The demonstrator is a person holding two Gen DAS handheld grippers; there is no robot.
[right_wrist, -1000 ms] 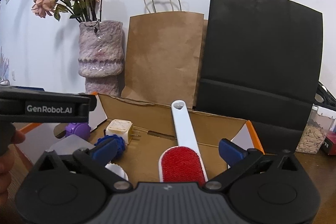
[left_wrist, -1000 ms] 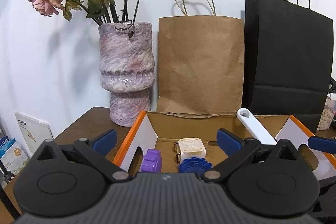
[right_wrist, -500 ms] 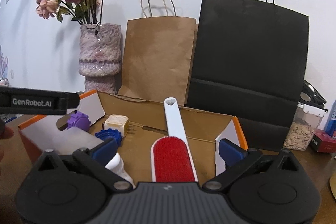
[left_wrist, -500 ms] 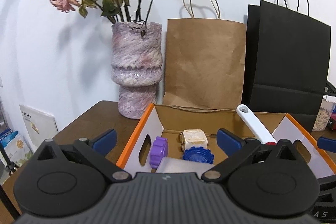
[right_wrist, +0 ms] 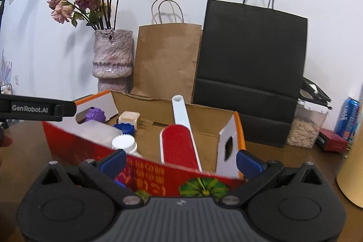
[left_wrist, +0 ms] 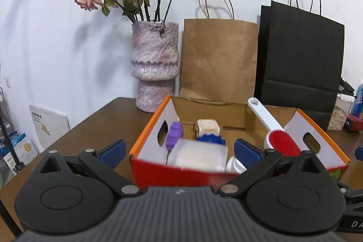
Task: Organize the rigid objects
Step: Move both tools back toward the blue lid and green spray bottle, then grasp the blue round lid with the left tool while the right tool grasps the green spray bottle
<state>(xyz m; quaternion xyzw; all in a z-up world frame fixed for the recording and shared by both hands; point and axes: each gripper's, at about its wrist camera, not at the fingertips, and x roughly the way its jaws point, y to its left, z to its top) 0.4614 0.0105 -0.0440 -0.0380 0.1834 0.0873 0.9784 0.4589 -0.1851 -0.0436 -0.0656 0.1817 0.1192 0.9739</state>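
Note:
A red and orange cardboard box (left_wrist: pixel 181 171) (right_wrist: pixel 90 151) stands open on the brown table. Inside lie a purple gear (left_wrist: pixel 173 136) (right_wrist: pixel 96 114), a cream cube (left_wrist: pixel 207 126) (right_wrist: pixel 129 117), a blue gear (left_wrist: pixel 211 140) (right_wrist: pixel 124 128), a clear block (left_wrist: pixel 197 154) (right_wrist: pixel 95 132), a white-capped bottle (left_wrist: pixel 234 165) (right_wrist: pixel 124 143) and a red lint brush with a white handle (left_wrist: pixel 280 142) (right_wrist: pixel 178 146). My left gripper (left_wrist: pixel 179 149) is open in front of the box's near wall, holding nothing. My right gripper (right_wrist: pixel 181 160) is open too, just before the near wall.
A purple vase (left_wrist: pixel 155 65) (right_wrist: pixel 112 58) with dried roses, a brown paper bag (left_wrist: pixel 219 58) (right_wrist: pixel 168 60) and a black bag (left_wrist: pixel 299 56) (right_wrist: pixel 249 74) stand behind the box. A clear jar (right_wrist: pixel 305 126), a can (right_wrist: pixel 348 119) and a cardboard tube (right_wrist: pixel 351 171) are on the right.
Both grippers have pulled back from over the box, so its red near wall now shows. Their fingers stayed open. The objects in the box have not moved.

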